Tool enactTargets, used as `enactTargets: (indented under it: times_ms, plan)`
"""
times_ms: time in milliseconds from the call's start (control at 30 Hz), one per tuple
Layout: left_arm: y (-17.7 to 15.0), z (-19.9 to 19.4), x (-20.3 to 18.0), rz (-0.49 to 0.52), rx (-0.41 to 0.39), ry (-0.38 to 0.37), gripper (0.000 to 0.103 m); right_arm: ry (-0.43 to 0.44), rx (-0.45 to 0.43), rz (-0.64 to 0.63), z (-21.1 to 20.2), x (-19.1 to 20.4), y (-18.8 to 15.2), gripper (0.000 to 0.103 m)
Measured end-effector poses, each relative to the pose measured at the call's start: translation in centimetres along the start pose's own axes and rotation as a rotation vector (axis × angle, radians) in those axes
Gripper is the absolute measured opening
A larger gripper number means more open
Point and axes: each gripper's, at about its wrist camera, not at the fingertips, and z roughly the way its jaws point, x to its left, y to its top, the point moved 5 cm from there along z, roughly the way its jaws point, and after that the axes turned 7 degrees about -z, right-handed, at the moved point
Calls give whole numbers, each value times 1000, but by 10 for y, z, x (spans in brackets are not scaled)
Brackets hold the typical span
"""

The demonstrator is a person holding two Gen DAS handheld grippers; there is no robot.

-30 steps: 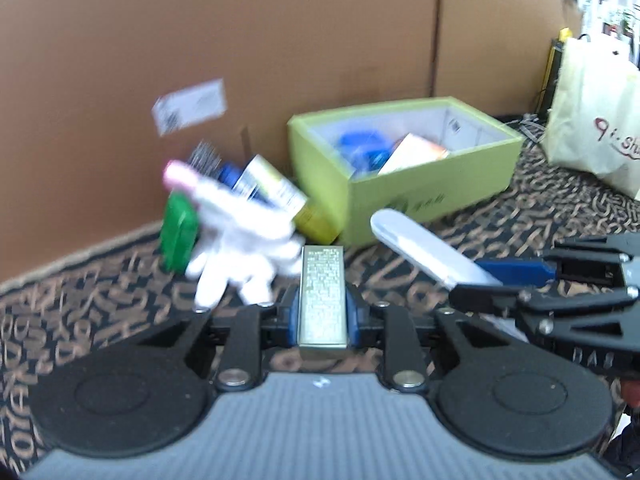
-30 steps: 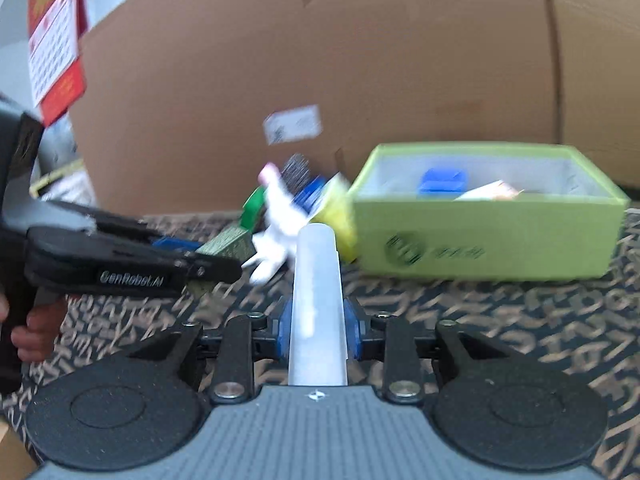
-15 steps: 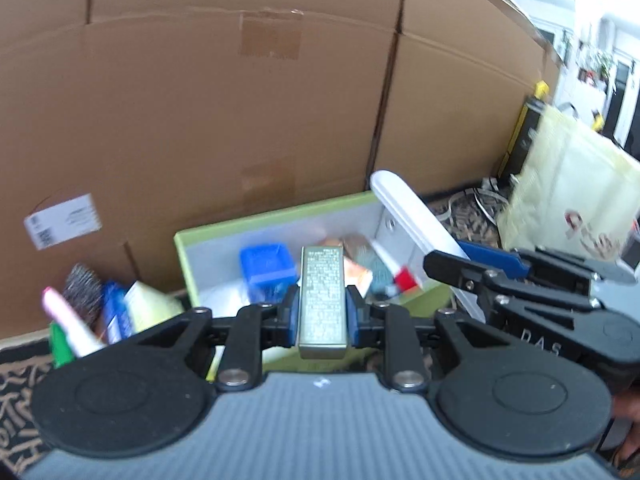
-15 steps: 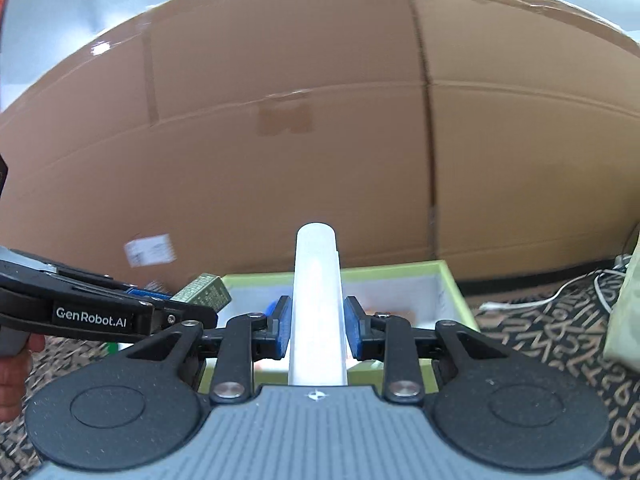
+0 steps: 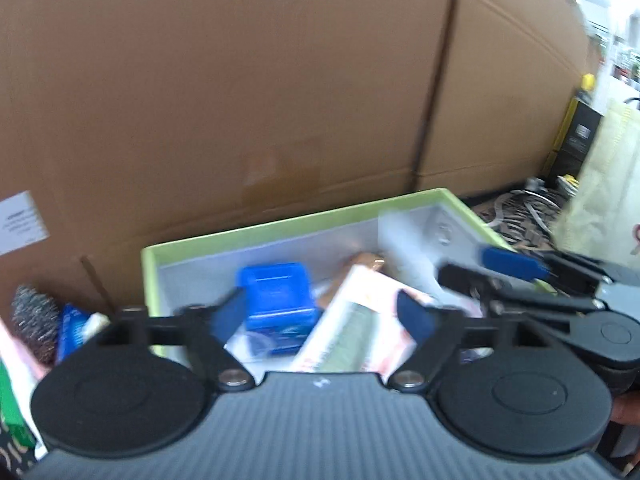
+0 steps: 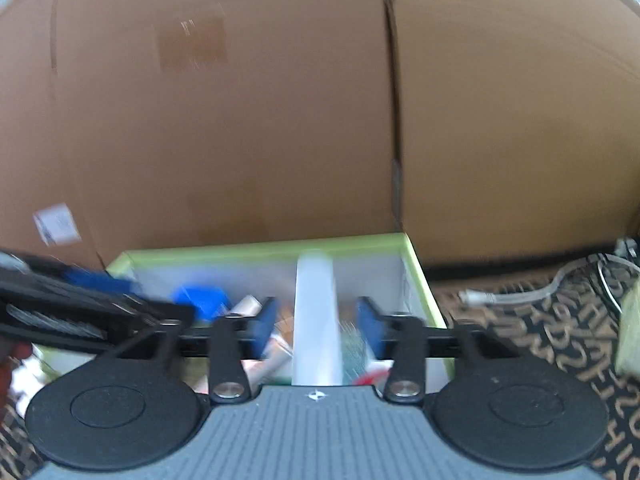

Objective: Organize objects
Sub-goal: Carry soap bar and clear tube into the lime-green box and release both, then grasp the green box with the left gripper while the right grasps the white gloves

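Green box (image 5: 256, 236) sits under both your hand-held grippers, so dropped items land inside. Your left hand-held gripper (image 5: 320, 316) is released and empty; your right hand-held gripper (image 6: 316, 320) is spread too, the white tube (image 6: 316, 312) falling free between its fingers.

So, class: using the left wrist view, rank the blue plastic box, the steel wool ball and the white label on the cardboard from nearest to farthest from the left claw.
1. blue plastic box: just ahead of the left claw, inside the green bin.
2. steel wool ball: off to the left, outside the bin.
3. white label: far left, up on the cardboard wall.
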Motion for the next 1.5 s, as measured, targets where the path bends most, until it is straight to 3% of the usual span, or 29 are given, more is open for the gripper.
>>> enactTargets:
  times_ms: [67, 167, 367, 500, 700, 900, 1067, 1233, 1500]
  plan:
    - [-4, -6, 6, 3, -23, -7, 88, -9, -20, 16, -4, -5, -6, 61]
    - [-6, -20, 12, -20, -50, -9, 102, 15, -62, 69, -18, -9, -5, 70]
    - [-5, -52, 15, -32, -92, 5, 103, 80, -144, 54, -57, 16, 9, 78]
    - [-25, -82, 31, -45, -91, 27, 103, 121, -168, 24, -81, 43, 4, 82]
    - [-70, -132, 83, -99, -112, 119, 103, 173, -109, -51, -96, 94, -27, 86]
    - [-123, -157, 147, -207, -47, 242, 103, 302, 43, -50, -88, 151, -75, 86]
    - [-137, -173, 190, -322, -46, 292, 103, 367, 99, -45, -92, 193, -95, 83]
    - [-123, -158, 213, -351, -69, 347, 103, 369, 123, -26, -97, 211, -101, 79]
    - [-87, -93, 221, -304, -55, 408, 103, 349, 168, -26, -97, 215, -112, 76]
